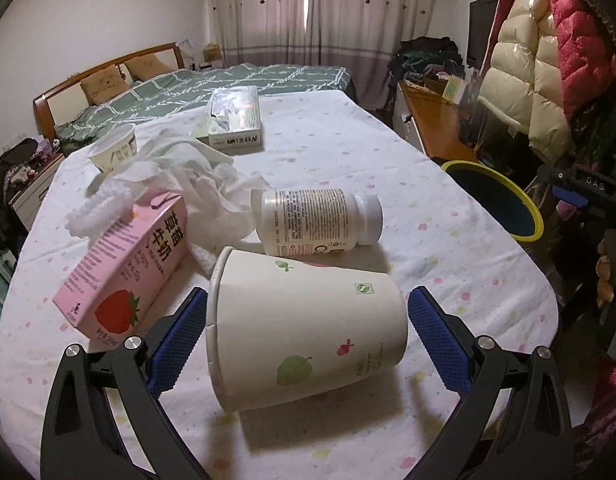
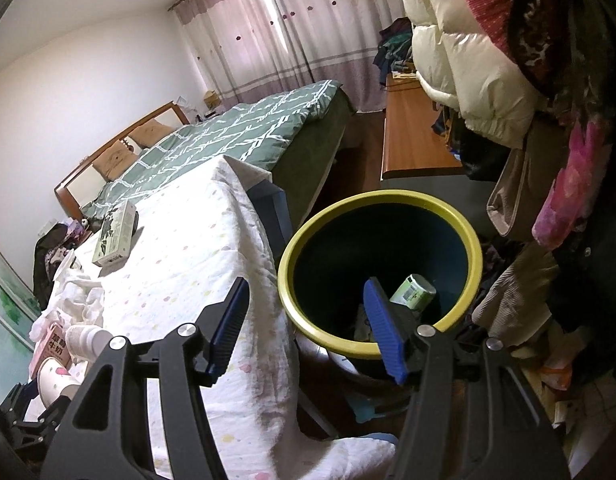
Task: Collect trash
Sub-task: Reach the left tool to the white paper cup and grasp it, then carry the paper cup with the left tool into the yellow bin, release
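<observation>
A white paper cup printed with leaves lies on its side on the spotted tablecloth. My left gripper straddles it with one blue pad on each side, and a thin gap shows at the right pad, so it is open. Behind the cup lie a white pill bottle, a pink strawberry milk carton and crumpled tissue. My right gripper hangs open and empty over the near rim of a yellow-rimmed bin. A green can lies inside the bin.
A tissue box and a paper bowl sit farther back on the table. The bin stands beside the table's right edge. Hanging coats crowd the right side. A bed lies beyond the table.
</observation>
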Demonstrator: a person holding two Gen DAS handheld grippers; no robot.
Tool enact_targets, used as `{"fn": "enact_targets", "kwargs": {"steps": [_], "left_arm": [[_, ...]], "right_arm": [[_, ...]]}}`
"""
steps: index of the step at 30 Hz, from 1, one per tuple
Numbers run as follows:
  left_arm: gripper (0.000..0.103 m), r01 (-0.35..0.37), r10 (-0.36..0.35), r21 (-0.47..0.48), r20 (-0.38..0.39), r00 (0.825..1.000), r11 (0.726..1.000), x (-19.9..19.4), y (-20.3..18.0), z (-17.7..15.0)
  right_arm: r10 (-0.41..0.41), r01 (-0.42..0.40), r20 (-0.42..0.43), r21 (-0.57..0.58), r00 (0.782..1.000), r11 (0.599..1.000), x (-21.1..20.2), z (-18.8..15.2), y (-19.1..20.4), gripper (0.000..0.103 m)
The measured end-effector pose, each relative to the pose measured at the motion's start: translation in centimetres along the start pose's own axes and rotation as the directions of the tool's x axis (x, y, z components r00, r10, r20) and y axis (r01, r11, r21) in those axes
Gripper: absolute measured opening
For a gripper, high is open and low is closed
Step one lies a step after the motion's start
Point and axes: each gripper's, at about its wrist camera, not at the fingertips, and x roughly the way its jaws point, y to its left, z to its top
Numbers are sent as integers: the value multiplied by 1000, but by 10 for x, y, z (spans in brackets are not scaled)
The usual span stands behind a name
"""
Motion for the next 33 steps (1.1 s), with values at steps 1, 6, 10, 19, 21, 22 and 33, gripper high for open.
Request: {"fn": "enact_targets", "kwargs": {"steps": [1,6,10,19,21,22,33], "left_arm": [[87,1,-1,4,-7,1000,1000,2,-1,0],[83,8,-7,13,-18,1000,1000,5,0,-1],[83,19,-19,27,-3,1000,999,-4,-5,3],[83,112,-118,126,37,992,986,-27,-45,37],[83,152,-160,159,38,986,976,-26,-62,50],[83,179,-187,173,35,982,969,-23,-71,58],[83,354,-366,254,-1,931,900,29,-179,144]], "right_arm": [[1,-1,-2,-1,1000,1000,1,0,0,57],[2,-2,-8,-1,1000,1000,3,0,-1,57],[-8,8,4,-1,1000,1000,0,0,-4,57],[-79,79,40,13,996,997,-26,-9,-34,57],[-96,95,53,25,994,995,-32,-11,-44,57],[-106,105,59,30,993,994,-35,-13,-49,57],[-191,184,89,79,978,980,-62,-26,-94,57]]}}
